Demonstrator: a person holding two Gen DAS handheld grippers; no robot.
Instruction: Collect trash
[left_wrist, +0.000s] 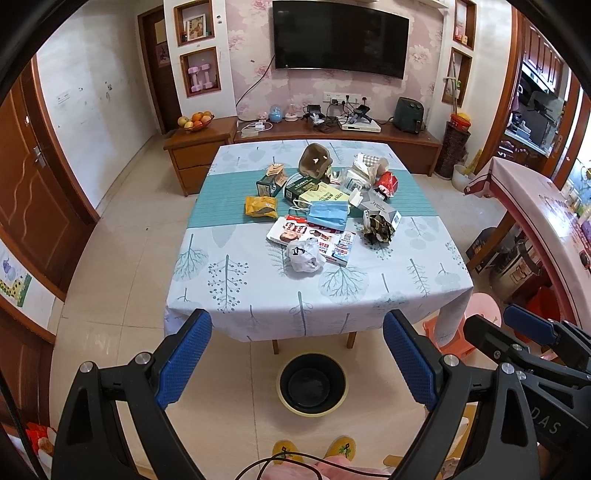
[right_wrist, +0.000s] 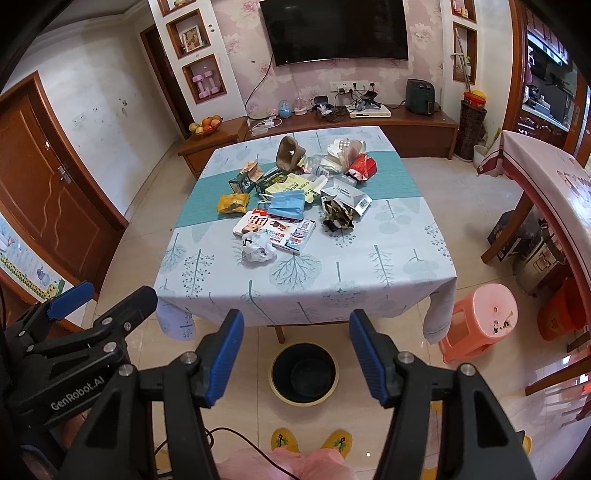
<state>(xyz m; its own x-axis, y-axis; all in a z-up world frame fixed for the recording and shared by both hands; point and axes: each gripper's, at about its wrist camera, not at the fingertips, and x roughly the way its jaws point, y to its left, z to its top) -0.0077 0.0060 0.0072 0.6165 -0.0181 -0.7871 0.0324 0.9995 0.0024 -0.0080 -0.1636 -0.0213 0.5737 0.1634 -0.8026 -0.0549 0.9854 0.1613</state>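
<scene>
A pile of trash lies mid-table on the leaf-print tablecloth (left_wrist: 236, 280): a crumpled white plastic bag (left_wrist: 306, 255) nearest me, a blue face mask (left_wrist: 328, 215), a yellow wrapper (left_wrist: 261, 206), a red-and-white box (left_wrist: 291, 230), a dark crumpled wrapper (left_wrist: 378, 227) and several cartons behind. A black bin (left_wrist: 312, 384) stands on the floor under the table's near edge. My left gripper (left_wrist: 297, 318) hangs open above the bin with nothing between its blue pads. My right gripper (right_wrist: 296, 318) is also open with nothing in it, short of the table edge, with the bin (right_wrist: 303, 373) below and the white bag (right_wrist: 258, 249) beyond.
A pink plastic stool (right_wrist: 484, 314) stands right of the table, beside a second covered table (right_wrist: 546, 177). A wooden TV cabinet (right_wrist: 406, 125) runs along the far wall. A person's feet in yellow slippers (right_wrist: 284, 439) stand behind the bin, with a black cable (right_wrist: 221, 430) trailing.
</scene>
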